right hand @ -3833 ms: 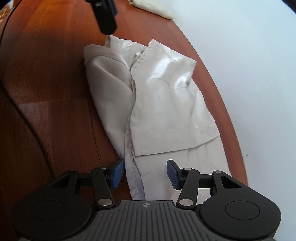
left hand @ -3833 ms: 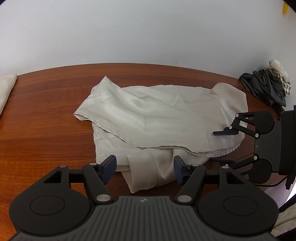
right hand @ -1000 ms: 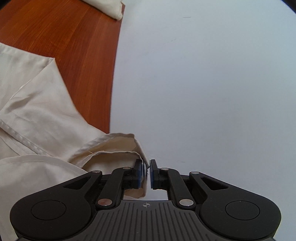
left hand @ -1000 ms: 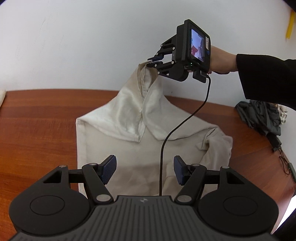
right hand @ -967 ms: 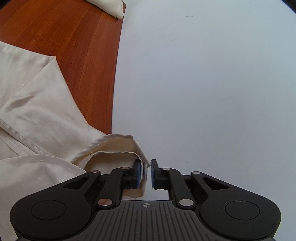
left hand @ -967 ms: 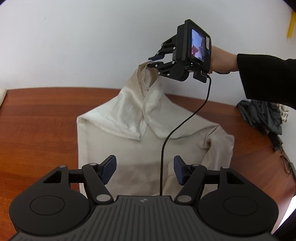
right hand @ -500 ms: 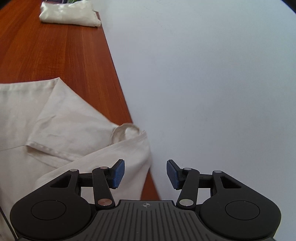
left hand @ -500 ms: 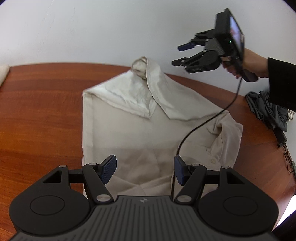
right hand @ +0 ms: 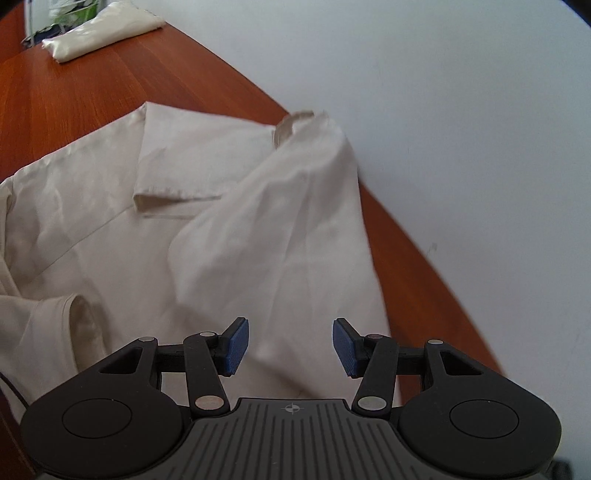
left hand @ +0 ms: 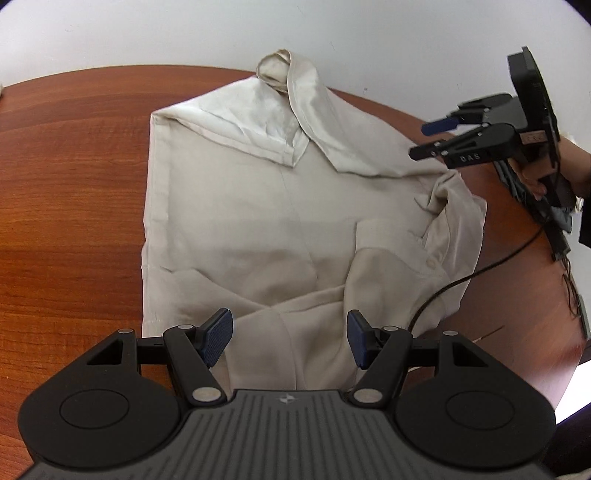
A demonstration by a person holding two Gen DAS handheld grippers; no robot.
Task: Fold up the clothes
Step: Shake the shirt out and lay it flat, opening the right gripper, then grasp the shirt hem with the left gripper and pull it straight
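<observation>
The cream, satin-like button shirt (left hand: 295, 206) lies spread on the reddish-brown wooden table (left hand: 66, 192), hem end near the left gripper (left hand: 290, 338), shoulders toward the far edge by the white wall (left hand: 184, 33). Both grippers are empty with jaws spread wide: the left gripper hovers over the near hem, the right gripper (right hand: 290, 349) hangs above the shirt's right side.

The step in hand looks like flattening the garment before folding. To do it well, the far sleeve (left hand: 314, 118), which stands in a puffed, rolled peak against the wall, should probably be taken near its cuff and drawn out flat or laid across the body; the bunched right sleeve (left hand: 454, 221) likely needs the same. Pinch only one layer, and low, since this slippery cloth will probably slide.

The fabric is shiny and softly creased, with a folded flap at the far left shoulder and a button visible on the right
</observation>
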